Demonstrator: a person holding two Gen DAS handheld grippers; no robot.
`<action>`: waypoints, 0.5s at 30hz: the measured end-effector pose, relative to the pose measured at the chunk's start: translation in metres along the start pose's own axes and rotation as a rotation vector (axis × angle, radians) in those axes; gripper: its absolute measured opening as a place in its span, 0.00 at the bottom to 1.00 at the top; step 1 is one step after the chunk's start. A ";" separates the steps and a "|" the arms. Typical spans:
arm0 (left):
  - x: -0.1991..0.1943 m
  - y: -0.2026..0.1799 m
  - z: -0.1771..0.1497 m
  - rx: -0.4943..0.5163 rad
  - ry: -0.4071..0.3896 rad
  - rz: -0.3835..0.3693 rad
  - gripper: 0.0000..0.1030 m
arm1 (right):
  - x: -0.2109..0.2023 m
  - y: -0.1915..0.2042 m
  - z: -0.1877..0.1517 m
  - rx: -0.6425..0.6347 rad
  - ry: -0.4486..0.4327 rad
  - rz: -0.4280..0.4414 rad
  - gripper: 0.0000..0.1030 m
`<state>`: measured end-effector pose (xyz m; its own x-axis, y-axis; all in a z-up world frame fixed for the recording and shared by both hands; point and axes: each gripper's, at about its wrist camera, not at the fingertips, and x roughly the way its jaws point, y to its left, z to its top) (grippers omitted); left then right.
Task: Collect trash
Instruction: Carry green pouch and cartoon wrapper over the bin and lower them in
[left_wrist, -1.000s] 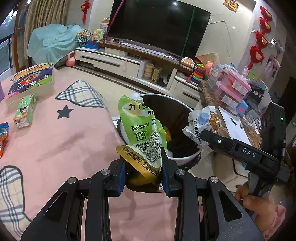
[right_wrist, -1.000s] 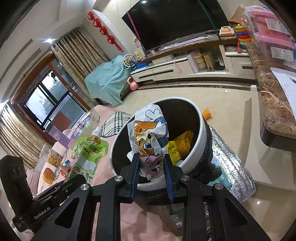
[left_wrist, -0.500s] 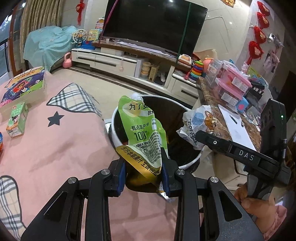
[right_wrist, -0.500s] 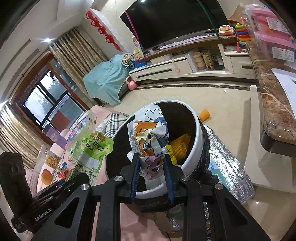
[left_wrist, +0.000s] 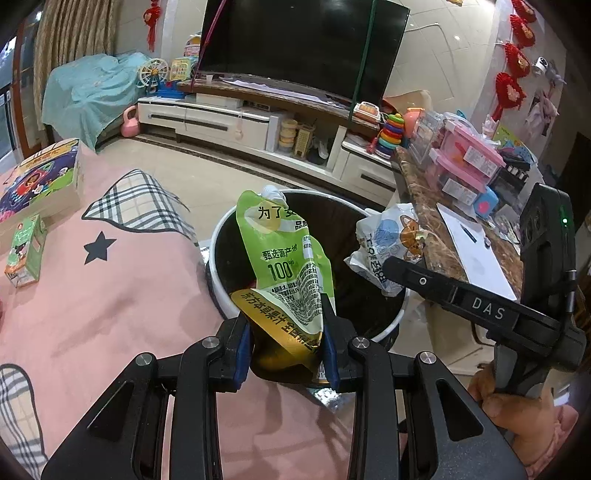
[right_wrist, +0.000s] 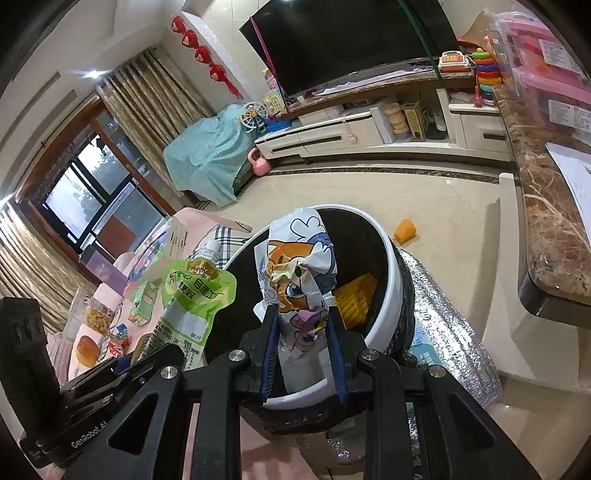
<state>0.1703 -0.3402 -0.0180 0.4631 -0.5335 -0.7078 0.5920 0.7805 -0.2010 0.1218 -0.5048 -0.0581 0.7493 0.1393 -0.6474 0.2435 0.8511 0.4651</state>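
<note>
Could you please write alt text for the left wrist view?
The left gripper pinches a green spouted juice pouch above a white-rimmed black trash bin beside a pink blanket. To the right, the right gripper holds a crumpled cartoon wrapper over the bin.

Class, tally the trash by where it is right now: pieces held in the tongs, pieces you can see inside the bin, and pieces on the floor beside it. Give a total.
Held in tongs: 2 (green juice pouch, cartoon wrapper)
Visible inside bin: 1 (yellow packet)
On floor: 1 (orange piece)
Total: 4
</note>
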 end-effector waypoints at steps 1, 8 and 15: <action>0.001 0.000 0.001 0.000 0.001 -0.001 0.29 | 0.001 0.000 0.000 0.000 0.002 -0.001 0.25; 0.006 -0.001 0.003 0.003 0.010 0.002 0.29 | 0.007 -0.003 0.005 0.002 0.022 -0.004 0.25; 0.013 -0.001 0.006 0.004 0.021 0.007 0.29 | 0.010 -0.003 0.008 -0.002 0.035 -0.006 0.25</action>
<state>0.1793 -0.3501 -0.0231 0.4533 -0.5214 -0.7229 0.5913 0.7828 -0.1938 0.1336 -0.5097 -0.0607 0.7258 0.1513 -0.6711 0.2468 0.8533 0.4593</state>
